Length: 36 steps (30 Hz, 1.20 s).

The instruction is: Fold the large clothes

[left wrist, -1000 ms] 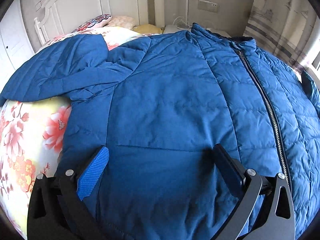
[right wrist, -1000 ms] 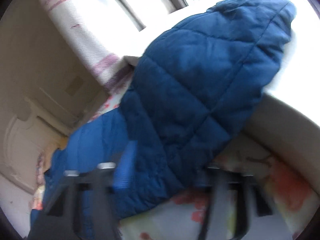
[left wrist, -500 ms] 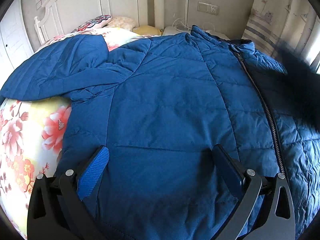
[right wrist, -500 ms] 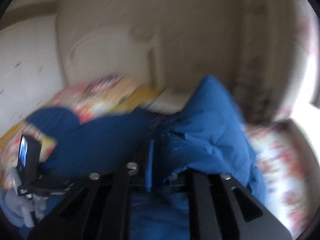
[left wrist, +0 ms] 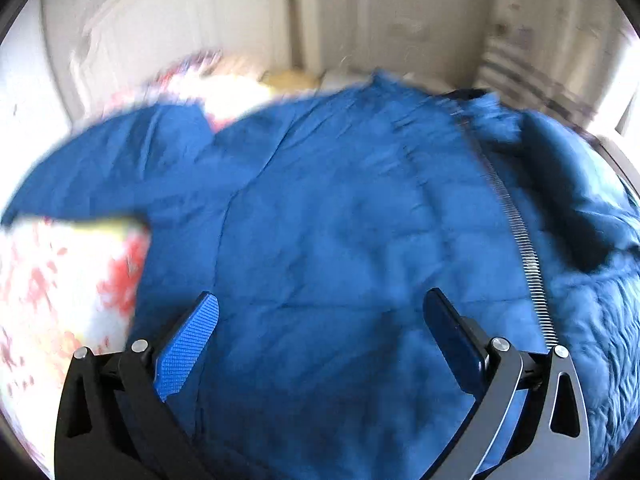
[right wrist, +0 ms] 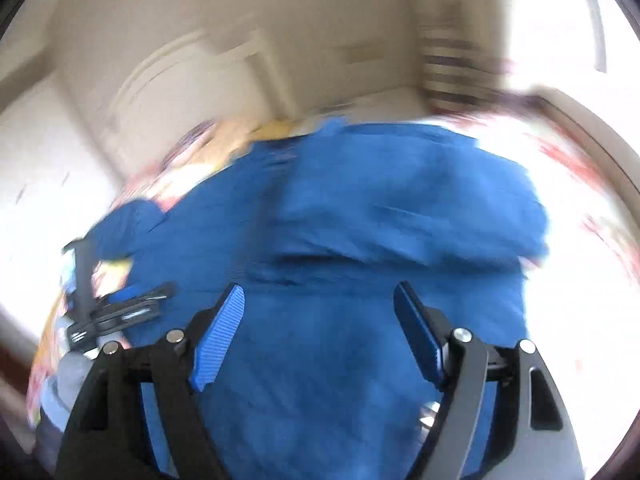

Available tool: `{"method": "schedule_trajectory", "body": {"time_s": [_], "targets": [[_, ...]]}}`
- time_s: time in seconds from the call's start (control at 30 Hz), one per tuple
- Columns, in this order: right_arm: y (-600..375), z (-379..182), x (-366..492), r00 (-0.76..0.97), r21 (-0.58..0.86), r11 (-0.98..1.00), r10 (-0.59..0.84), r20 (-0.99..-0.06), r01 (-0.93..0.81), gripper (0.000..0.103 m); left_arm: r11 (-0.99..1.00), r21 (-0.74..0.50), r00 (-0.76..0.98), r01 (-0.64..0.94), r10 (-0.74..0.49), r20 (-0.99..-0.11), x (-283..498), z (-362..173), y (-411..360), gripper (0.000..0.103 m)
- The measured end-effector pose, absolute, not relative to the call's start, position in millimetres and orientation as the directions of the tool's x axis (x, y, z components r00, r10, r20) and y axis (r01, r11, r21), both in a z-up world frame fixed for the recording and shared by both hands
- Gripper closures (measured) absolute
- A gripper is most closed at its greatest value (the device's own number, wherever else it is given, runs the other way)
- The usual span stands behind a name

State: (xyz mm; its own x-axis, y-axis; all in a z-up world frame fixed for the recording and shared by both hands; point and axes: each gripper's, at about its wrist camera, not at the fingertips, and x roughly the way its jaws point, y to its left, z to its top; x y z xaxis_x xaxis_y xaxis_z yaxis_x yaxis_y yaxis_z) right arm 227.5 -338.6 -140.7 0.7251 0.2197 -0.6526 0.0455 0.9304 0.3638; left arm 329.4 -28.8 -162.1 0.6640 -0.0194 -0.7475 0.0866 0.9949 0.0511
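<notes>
A large blue quilted jacket (left wrist: 328, 216) lies front up on a floral bedspread, its zipper (left wrist: 520, 236) running down the right side. One sleeve (left wrist: 120, 168) stretches out to the left. The other sleeve (right wrist: 400, 208) lies folded across the jacket's body. My left gripper (left wrist: 320, 312) is open and empty just above the jacket's lower front. My right gripper (right wrist: 320, 304) is open and empty above the jacket's lower part. The left gripper also shows in the right wrist view (right wrist: 116, 308) at the jacket's left edge. Both views are blurred.
The floral bedspread (left wrist: 56, 288) shows to the left of the jacket. A white headboard (left wrist: 168, 40) and pillows stand at the far end of the bed. A striped curtain (left wrist: 532, 64) and a bright window are on the right.
My right gripper carried the right sleeve over the jacket's body, let it go and now stands open. My left gripper has barely shifted; its view has blurred.
</notes>
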Motion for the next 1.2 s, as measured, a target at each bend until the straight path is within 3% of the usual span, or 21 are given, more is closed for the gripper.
{"method": "schedule_trajectory", "body": {"time_s": [0.13,0.2,0.37,0.47,0.6,0.63,0.67,0.77,0.83,0.9,1.03,1.17,1.2], "targets": [[-406.0,-173.4,196.5,0.762,0.479,0.842,0.137,-0.633,0.247,0.045,0.934,0.140,0.721,0.329,-0.154,-0.675,305.6,-127.8,-113.8,0.005],[-426.8,-190.4,181.5,0.783,0.562,0.767,0.130,-0.608,0.310,0.055,0.851,0.268,0.745,0.453,-0.195,-0.638,292.2,-119.6,-173.2,0.005],[-437.7,-191.7,152.5,0.849,0.590,0.712,-0.017,-0.528,0.381,0.055,0.618,0.510,0.761,0.598,-0.239,-0.603,284.7,-134.3,-289.2,0.007],[-447.8,-194.9,136.2,0.874,0.626,0.681,-0.045,-0.484,0.381,0.053,0.573,0.526,0.746,0.628,-0.249,-0.618,293.6,-140.2,-323.6,0.014],[-446.0,-195.7,138.1,0.882,0.635,0.679,-0.037,-0.470,0.368,0.051,0.505,0.511,0.689,0.695,-0.267,-0.674,293.1,-153.2,-366.1,0.014],[-445.6,-194.3,138.4,0.883,0.632,0.685,-0.036,-0.468,0.363,0.051,0.499,0.516,0.687,0.697,-0.256,-0.680,293.8,-157.0,-374.2,0.018],[-447.3,-192.4,139.7,0.885,0.630,0.689,-0.034,-0.465,0.358,0.050,0.499,0.512,0.681,0.699,-0.245,-0.690,296.4,-161.2,-380.3,0.031],[-448.1,-188.2,140.0,0.890,0.633,0.694,-0.026,-0.456,0.344,0.048,0.567,0.393,0.623,0.724,-0.291,-0.727,310.0,-156.3,-374.8,0.059],[-447.7,-187.1,138.4,0.893,0.639,0.692,-0.018,-0.449,0.335,0.047,0.619,0.333,0.623,0.711,-0.336,-0.706,309.8,-142.8,-360.9,0.070],[-448.8,-187.6,137.0,0.898,0.646,0.690,-0.014,-0.440,0.327,0.046,0.701,0.214,0.620,0.680,-0.394,-0.678,313.8,-118.9,-334.1,0.073],[-448.3,-187.7,136.3,0.899,0.645,0.693,-0.007,-0.439,0.321,0.046,0.817,-0.153,0.611,0.556,-0.526,-0.591,331.4,-75.8,-234.8,0.074],[-443.2,-186.1,138.6,0.894,0.624,0.715,-0.001,-0.449,0.315,0.046,0.828,-0.455,0.644,0.328,-0.549,-0.533,354.0,-83.0,-96.1,0.074],[-441.8,-185.9,140.5,0.890,0.616,0.722,0.000,-0.456,0.316,0.046,0.829,-0.485,0.651,0.279,-0.535,-0.539,358.2,-90.0,-73.1,0.074]]}}
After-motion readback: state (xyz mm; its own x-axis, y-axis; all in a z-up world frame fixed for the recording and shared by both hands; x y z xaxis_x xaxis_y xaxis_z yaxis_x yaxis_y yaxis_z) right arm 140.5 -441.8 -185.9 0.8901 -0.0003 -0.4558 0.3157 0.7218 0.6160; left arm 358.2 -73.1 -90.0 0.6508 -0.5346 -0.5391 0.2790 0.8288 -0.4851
